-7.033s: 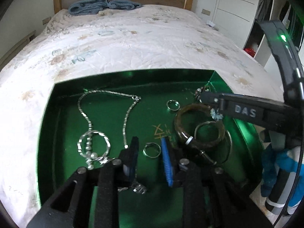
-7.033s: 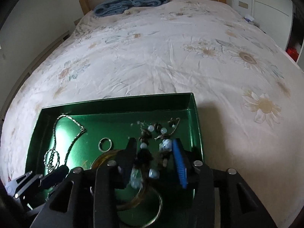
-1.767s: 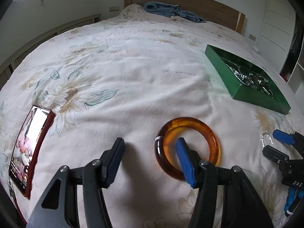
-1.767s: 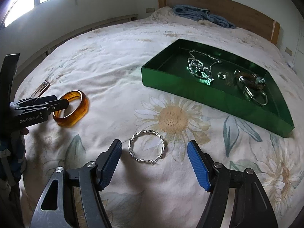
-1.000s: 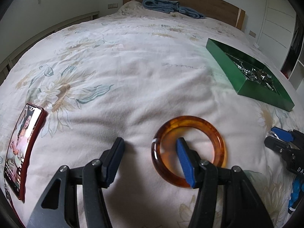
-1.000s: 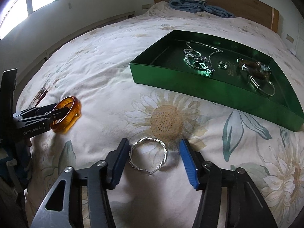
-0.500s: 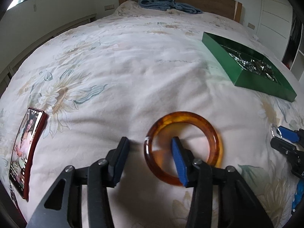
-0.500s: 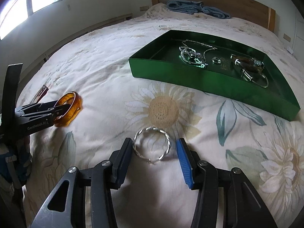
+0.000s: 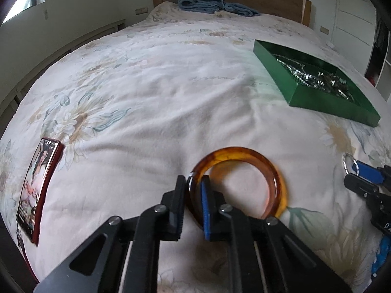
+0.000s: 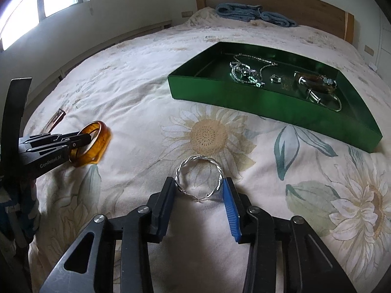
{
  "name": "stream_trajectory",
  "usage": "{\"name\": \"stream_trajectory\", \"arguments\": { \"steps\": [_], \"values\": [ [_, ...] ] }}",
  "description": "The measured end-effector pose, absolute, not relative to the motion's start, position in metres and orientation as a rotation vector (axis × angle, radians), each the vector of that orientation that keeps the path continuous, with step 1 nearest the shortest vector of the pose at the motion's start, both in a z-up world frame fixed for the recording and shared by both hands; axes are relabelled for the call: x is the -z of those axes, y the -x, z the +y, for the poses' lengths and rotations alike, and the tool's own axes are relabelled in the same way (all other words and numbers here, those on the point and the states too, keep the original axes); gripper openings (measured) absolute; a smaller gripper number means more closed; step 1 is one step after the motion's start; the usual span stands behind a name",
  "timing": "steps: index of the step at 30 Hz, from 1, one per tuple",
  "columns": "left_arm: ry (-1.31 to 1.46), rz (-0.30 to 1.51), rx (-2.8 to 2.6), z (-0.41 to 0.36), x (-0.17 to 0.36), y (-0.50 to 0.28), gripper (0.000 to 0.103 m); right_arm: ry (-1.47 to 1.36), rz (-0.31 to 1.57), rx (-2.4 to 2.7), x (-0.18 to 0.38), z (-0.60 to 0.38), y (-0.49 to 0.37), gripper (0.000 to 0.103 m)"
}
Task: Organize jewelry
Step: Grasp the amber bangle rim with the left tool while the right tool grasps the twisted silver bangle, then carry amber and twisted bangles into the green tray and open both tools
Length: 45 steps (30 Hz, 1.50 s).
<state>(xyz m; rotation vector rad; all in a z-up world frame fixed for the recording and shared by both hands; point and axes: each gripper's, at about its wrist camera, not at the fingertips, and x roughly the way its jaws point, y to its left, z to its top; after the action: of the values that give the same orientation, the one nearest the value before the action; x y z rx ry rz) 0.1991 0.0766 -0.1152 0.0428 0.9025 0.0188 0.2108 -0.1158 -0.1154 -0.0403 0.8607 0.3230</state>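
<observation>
Covering nearly all of both views: a big bed [image 9: 151, 92] under a white flower-print cover. At the far end, a wooden headboard [image 10: 281, 2] with a blue folded towel [image 10: 254, 14] just in front of it.

Sitting on the cover, far and to the right: a green tray [image 10: 273, 112]. Lying inside it: a silver chain necklace [image 10: 246, 70], a small ring [image 10: 275, 79], a brown bangle [image 10: 317, 83] and a thin silver hoop [image 10: 328, 101].

Lying flat near the left edge of the bed: a phone in a red case [image 9: 36, 190], screen up and lit.

Left gripper [image 9: 194, 183]: jaws have just been closing, now narrow, pinching the near-left rim of the amber bangle [image 9: 273, 178] between the black pad and the blue pad. Seen from the right wrist, bangle tilted up on its edge, far side down against the cover.

Right gripper [image 10: 199, 189]: jaws have just been closing too, now about half wide, one pad on each side of the twisted silver bracelet [image 10: 199, 179]. Pads right against its left and right sides, bracelet lying flat on the cover near a big printed sunflower. Both pieces well apart from the tray.
</observation>
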Motion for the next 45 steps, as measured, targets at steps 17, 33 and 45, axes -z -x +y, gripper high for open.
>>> {"name": "stream_trajectory", "arguments": {
  "steps": [17,33,45],
  "values": [
    [-0.052,0.846,0.026,0.041,0.083,-0.16,0.01,0.033,0.735,-0.321,0.083,-0.144,-0.147,0.039],
    [-0.099,0.732,0.113,-0.012,0.034,-0.124,0.01,-0.005,0.642,-0.269,0.045,-0.181,-0.088,0.039],
    [-0.128,0.661,0.187,-0.042,0.011,-0.129,0.01,-0.025,0.591,-0.203,0.019,-0.205,-0.094,0.039]
  ]
}}
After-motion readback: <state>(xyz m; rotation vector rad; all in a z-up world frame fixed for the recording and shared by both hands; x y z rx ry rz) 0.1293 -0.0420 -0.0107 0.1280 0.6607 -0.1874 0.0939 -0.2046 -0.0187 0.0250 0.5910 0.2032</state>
